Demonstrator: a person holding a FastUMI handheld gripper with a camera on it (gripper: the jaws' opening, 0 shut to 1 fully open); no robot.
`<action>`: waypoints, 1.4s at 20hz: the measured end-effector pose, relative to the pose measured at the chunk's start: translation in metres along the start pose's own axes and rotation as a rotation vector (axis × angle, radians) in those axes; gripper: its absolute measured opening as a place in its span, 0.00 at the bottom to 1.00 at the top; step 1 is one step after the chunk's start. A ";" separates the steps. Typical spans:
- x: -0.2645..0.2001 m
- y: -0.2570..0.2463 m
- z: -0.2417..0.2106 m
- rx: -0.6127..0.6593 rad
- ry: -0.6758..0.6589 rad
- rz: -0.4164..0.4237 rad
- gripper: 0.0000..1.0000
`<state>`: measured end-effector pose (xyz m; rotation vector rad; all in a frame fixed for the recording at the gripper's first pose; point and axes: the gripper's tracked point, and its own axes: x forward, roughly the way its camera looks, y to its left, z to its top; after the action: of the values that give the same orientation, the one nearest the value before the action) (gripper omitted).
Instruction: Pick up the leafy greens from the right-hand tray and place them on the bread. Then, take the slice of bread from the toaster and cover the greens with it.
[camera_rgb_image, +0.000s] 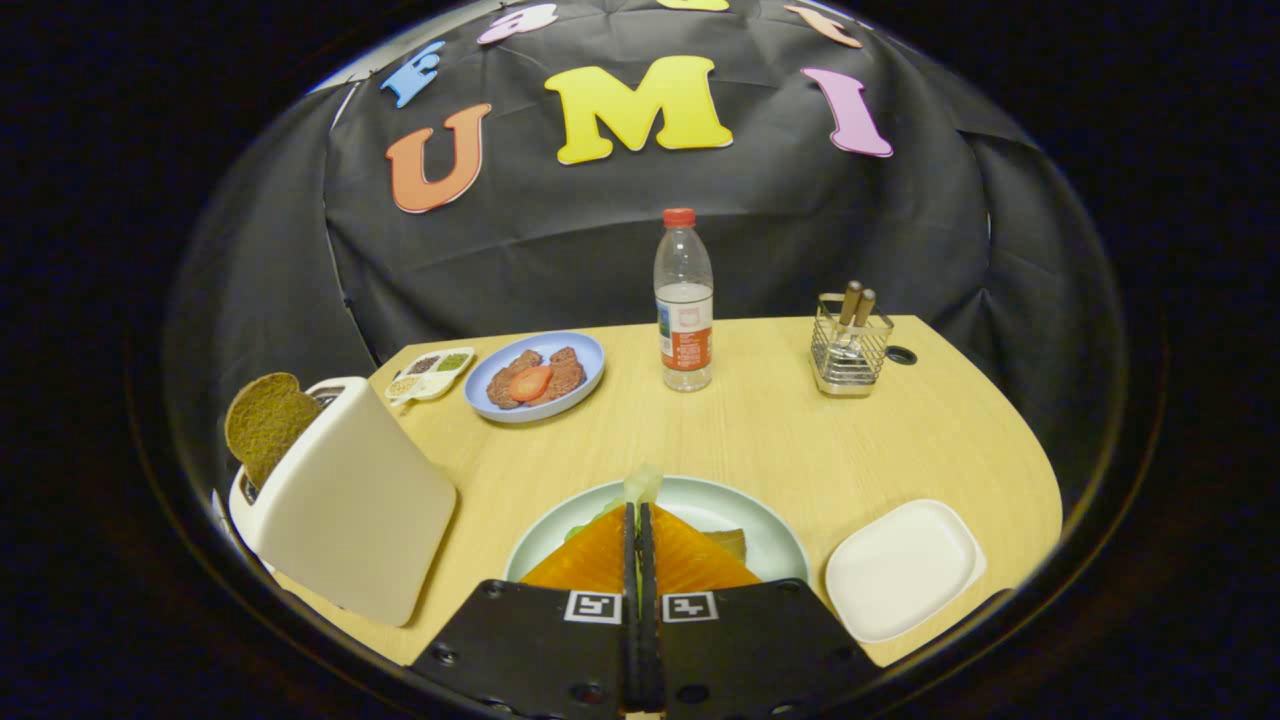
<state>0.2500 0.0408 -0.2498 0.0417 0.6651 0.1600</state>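
tool (639, 520) pinched nearly closed on leafy greens (643, 484) over the plate (745, 510) at the counter's (760, 430) near edge, bread slice (265, 422) upright in toaster (345, 505) at the left edge.

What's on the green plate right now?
Past the shut hand-held gripper, pinching leafy greens, the green plate shows a bread edge. The fingers hide the rest.

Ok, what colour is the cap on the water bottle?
Red. The bottle cap shows clearly in the gripper view, beyond the closed gripper.
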 end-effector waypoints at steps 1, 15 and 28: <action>0.003 -0.008 0.000 0.004 -0.008 -0.014 0.00; 0.003 -0.043 -0.003 0.032 -0.037 -0.100 0.22; -0.130 0.032 0.054 -0.133 -0.350 -0.171 0.70</action>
<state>0.1782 0.0522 -0.1256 -0.1136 0.3058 0.0296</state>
